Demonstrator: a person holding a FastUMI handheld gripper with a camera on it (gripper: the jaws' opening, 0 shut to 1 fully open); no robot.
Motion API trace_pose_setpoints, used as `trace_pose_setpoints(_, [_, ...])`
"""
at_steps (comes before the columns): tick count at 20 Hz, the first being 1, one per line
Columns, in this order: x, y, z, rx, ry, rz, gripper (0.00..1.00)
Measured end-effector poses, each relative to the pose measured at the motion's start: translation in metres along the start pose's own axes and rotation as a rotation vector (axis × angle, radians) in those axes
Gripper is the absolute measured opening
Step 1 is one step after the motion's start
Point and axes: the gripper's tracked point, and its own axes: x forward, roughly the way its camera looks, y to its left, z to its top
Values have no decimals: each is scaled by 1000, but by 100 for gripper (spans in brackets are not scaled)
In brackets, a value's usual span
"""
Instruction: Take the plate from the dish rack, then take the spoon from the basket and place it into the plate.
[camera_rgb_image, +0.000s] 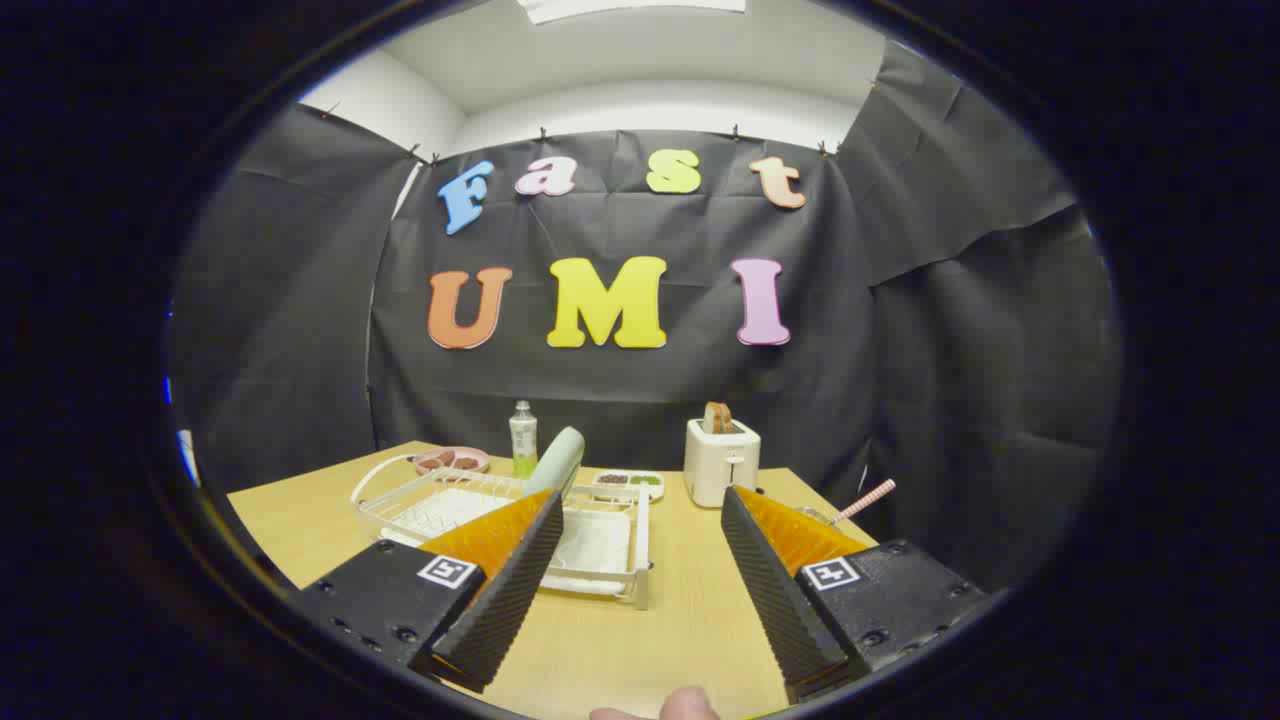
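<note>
While the gripper (640, 530) hangs above the pale wooden tabletop (680, 610), its two ribbed fingers (510, 580) are spread wide with nothing between them. A fingertip of the person's hand (685, 703) shows at the near edge, below the fingers.

Just ahead of the left finger sits one white wire dish rack (600, 540) with a white drip tray, and one pale green plate (556, 462) stands on edge in it, tilted, its lower part hidden behind that finger. Beyond the right finger, a single handle with a pink-and-white checked pattern (868, 500) sticks up at a slant; I take it for the spoon, with a bit of wire beside it that may be the basket, though the finger covers most of that.

Farther back stand one white toaster (722, 462) with one slice of bread in its slot, one small clear bottle with a white cap (523, 439), one pink dish (452, 459) holding food, and one small white tray (628, 483) with dark and green contents.

Neither step looks begun. The risk, as I judge it, lies in the plate: thin, smooth and leaning, it could slip from a pinch on its rim, or catch the wires and drag the light rack along. Reaching from this side, the left finger could also knock the rack's near corner.
</note>
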Motion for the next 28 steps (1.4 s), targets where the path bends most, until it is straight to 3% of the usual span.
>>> trace_pose_setpoints(14, [8, -10, -9, 4, 20, -26, 100])
trace_pose_setpoints(22, [31, 6, 9, -3, 88, 78, 100])
trace_pose_setpoints(28, [70, 10, 56, -9, 158, 136, 100])
